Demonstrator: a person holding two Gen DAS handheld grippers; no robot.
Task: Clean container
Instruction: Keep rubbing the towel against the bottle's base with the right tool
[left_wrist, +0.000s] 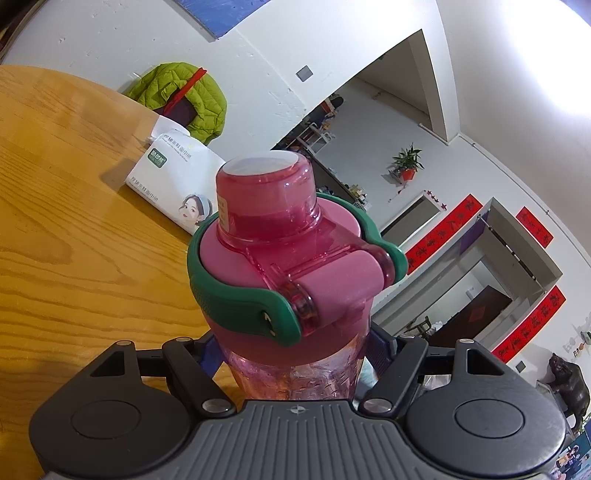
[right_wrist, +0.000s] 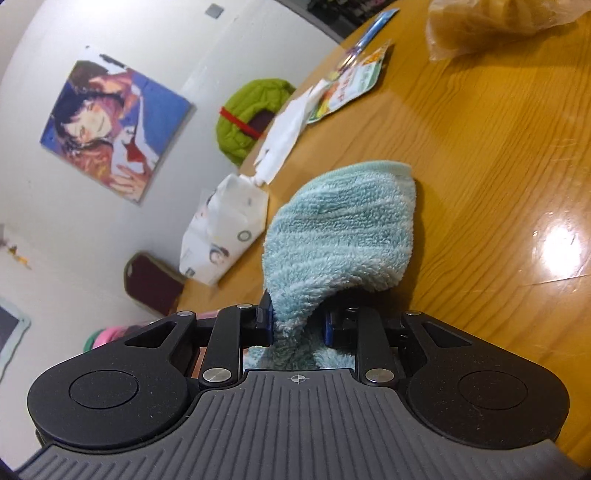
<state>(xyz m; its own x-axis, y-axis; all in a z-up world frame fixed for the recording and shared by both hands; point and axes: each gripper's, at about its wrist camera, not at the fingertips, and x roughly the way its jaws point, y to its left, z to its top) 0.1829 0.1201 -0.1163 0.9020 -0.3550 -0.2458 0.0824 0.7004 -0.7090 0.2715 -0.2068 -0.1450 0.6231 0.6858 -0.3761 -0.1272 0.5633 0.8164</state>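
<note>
Bottle (left_wrist: 280, 258), pink, translucent, lid shut, green carry strap (left_wrist: 236, 306) looped round the cap: I have it in my left claw (left_wrist: 295, 354), jaws closed on the clear lower body, one blue pad (left_wrist: 378, 345) showing against its side. It stands roughly upright between the fingers, above the near edge of the wooden surface (left_wrist: 66, 229); its base is hidden by the claw body, so I cannot tell whether it rests on the wood or is lifted. Beyond it on the surface, a white pack of tissues (left_wrist: 173, 177). Past the far edge, a green jacket (left_wrist: 184, 99) against the white wall. Right of the bottle, an open doorway with red banners (left_wrist: 443, 230) beside it and a potted plant (left_wrist: 406, 162) on the wall.

Right wrist view, left side: a poster (right_wrist: 110, 129) on the wall, a dark red chair (right_wrist: 151, 284) below it, and the same tissue pack (right_wrist: 221, 240) at the surface's edge. Centre: my right claw (right_wrist: 299, 325) is pinched nearly closed on a light blue fluffy cloth (right_wrist: 340, 232). The cloth bunches between the blue pads (right_wrist: 269, 325) and fans forward over the surface; whether its free end touches the wood I cannot tell. Further right and back: loose white paper (right_wrist: 284, 136), a printed packet (right_wrist: 351, 88), and a crumpled clear bag (right_wrist: 491, 22) in the top corner.
</note>
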